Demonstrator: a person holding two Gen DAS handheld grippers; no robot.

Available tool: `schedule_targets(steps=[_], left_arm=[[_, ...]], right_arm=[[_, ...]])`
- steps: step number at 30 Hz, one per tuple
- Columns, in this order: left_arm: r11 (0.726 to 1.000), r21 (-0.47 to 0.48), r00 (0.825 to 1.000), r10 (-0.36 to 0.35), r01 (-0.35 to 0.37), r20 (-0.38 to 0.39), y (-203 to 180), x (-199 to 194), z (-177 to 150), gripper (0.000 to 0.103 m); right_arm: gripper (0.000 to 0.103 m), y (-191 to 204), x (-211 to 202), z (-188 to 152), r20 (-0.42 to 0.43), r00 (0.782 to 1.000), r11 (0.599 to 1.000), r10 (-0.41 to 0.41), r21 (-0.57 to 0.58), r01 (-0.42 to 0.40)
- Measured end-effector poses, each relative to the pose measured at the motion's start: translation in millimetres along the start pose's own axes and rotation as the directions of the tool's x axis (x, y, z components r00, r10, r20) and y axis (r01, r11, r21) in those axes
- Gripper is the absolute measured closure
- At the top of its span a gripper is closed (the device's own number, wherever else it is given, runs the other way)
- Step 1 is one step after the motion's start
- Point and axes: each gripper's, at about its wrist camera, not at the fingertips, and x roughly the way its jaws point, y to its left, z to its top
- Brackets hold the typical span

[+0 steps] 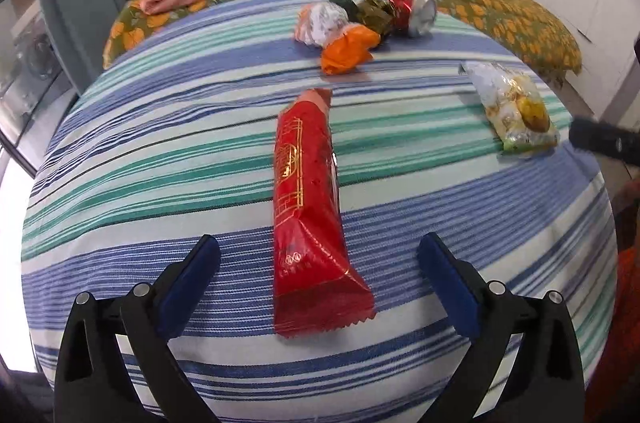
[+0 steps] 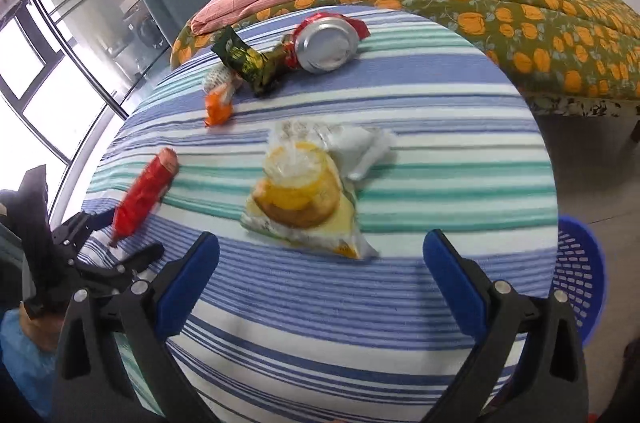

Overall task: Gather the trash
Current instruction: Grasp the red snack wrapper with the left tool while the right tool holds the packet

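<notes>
Trash strewn on striped surface (image 1: 160, 151): red wrapper (image 1: 308, 207) lies lengthwise between spread fingers of left gripper (image 1: 318, 257); yellow pastry packet (image 2: 304, 199) just ahead of right gripper (image 2: 320, 251), fingers equally wide. Both look light, crinkly, slippery; pinch mid-body. Crushed can (image 2: 328, 43) farther back, stiffer. Blue basket (image 2: 580, 271) beside surface.

The left tool (image 1: 318, 251), black-framed with blue-padded fingers (image 1: 192, 283), hangs with its jaws spread wide, gripping nothing. The right tool (image 2: 320, 247), built alike, is likewise spread wide and empty; its view catches the left tool at the near left.
</notes>
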Motion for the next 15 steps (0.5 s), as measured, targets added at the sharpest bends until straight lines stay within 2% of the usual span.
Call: schedule_targets(steps=[3,6,8,9,10,12,13,14,15], left_arm=[[0.996,-0.061,0.998,-0.059,0.059,0.011,13,-7,4,0.004],[0.991,-0.095,0.996,-0.090,0.091,0.021,21,-14,9,0.006],[0.995,-0.075,0.998,-0.067,0.068,0.011,18,-14,15,0.013],[0.996,-0.062,0.998,-0.057,0.057,0.004,16,-12,18,0.020],[0.998,-0.053,0.999,-0.045,0.045,-0.001,15,-10,21,0.027],[0.999,-0.029,1.000,-0.013,0.013,-0.003,12,-5,25,0.035],[1.000,-0.015,1.000,0.010,-0.010,-0.002,10,-3,28,0.043],[1.000,-0.004,1.000,0.028,-0.028,-0.003,9,-1,30,0.048],[0.999,0.010,0.999,0.049,-0.049,-0.006,6,2,32,0.064]], right_arm=[[0.004,11,10,16,-0.047,0.999,0.999,-0.022,-0.027,0.020],[0.004,28,26,29,-0.077,0.991,0.992,-0.108,-0.076,0.103],[0.005,36,40,37,-0.108,0.982,0.986,-0.154,-0.084,0.146],[0.005,37,46,39,-0.119,0.979,0.984,-0.168,-0.085,0.159],[0.005,39,52,42,-0.121,0.974,0.980,-0.190,-0.091,0.180],[0.006,37,57,46,-0.108,0.966,0.970,-0.233,-0.091,0.224],[0.016,34,57,46,-0.111,0.966,0.971,-0.234,-0.076,0.226],[0.030,30,57,46,-0.123,0.968,0.975,-0.221,-0.060,0.215],[0.044,25,55,45,-0.126,0.971,0.979,-0.205,-0.048,0.200]])
